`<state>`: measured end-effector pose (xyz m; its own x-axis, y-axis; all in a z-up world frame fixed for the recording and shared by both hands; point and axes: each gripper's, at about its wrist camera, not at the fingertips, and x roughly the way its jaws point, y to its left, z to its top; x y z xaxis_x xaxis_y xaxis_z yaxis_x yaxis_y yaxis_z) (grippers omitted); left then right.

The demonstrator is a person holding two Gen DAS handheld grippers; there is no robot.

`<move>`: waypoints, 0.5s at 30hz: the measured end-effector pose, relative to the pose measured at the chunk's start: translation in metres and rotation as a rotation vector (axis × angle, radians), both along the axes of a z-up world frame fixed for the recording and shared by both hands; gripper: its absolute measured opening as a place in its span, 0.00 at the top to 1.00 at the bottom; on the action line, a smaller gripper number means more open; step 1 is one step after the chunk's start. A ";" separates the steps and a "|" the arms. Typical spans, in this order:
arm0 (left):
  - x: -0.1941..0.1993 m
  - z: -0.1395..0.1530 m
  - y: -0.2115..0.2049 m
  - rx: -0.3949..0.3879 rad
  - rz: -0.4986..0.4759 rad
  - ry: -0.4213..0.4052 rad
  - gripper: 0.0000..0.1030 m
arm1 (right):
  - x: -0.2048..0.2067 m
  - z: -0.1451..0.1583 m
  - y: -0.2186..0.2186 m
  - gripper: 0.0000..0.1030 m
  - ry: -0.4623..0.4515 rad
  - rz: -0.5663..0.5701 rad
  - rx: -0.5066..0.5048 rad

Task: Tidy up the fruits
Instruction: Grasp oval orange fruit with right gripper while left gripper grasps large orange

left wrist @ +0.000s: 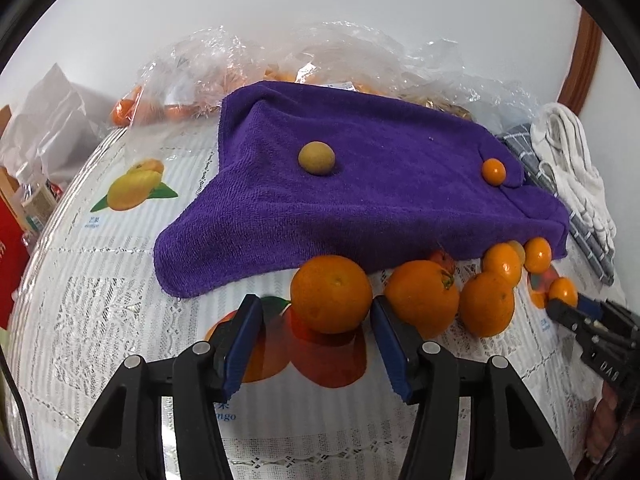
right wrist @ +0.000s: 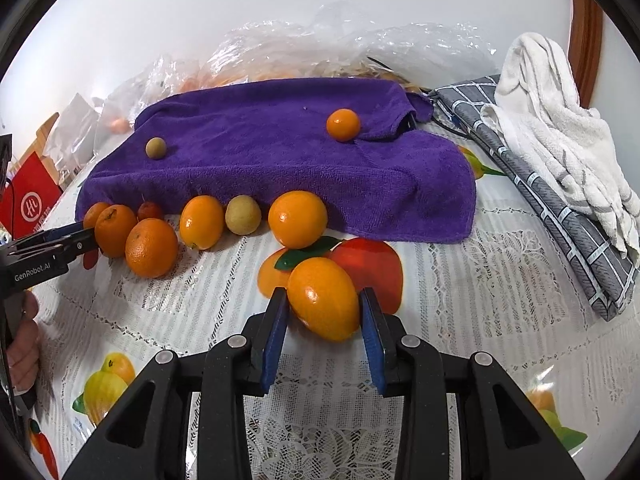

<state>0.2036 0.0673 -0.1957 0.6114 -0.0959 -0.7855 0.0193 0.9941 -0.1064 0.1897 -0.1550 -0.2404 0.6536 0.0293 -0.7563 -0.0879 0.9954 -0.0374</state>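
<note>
We hold a two-finger gripper in each hand over the fruit-print tablecloth [right wrist: 460, 300]. The purple towel [left wrist: 360, 200] lies spread at the back and serves, as we judge it, as the sorting surface.

**Done so far.** Two fruits rest on the towel, well apart: a small brown-green fruit [left wrist: 316, 158] toward its left and a small orange fruit [left wrist: 493, 172] toward its right. We read these as the start of two groups.

**Left to do.** Most of the fruit is not yet on the towel. A row of oranges and small fruits [right wrist: 200, 224] sits on the tablecloth along the towel's front edge. The task is at an early stage.

**Left gripper** [left wrist: 316, 320]. The jaws stand partly apart around a large orange [left wrist: 331, 294] that rests on the tablecloth. The right pad is at the fruit's side; a gap shows on the left. We judge it not gripped.

**Right gripper** [right wrist: 324, 312]. The jaws are closed onto an oval kumquat-like fruit [right wrist: 323, 299], both pads pressing on it, in front of the towel.
</note>
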 end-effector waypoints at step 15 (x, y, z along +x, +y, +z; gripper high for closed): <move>-0.001 0.001 0.000 -0.058 -0.020 -0.016 0.64 | -0.001 0.000 -0.001 0.66 -0.007 0.004 -0.001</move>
<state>0.2022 0.0676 -0.1945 0.6212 -0.1537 -0.7684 0.0414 0.9856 -0.1637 0.1885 -0.1559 -0.2403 0.6585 0.0310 -0.7520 -0.0912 0.9951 -0.0388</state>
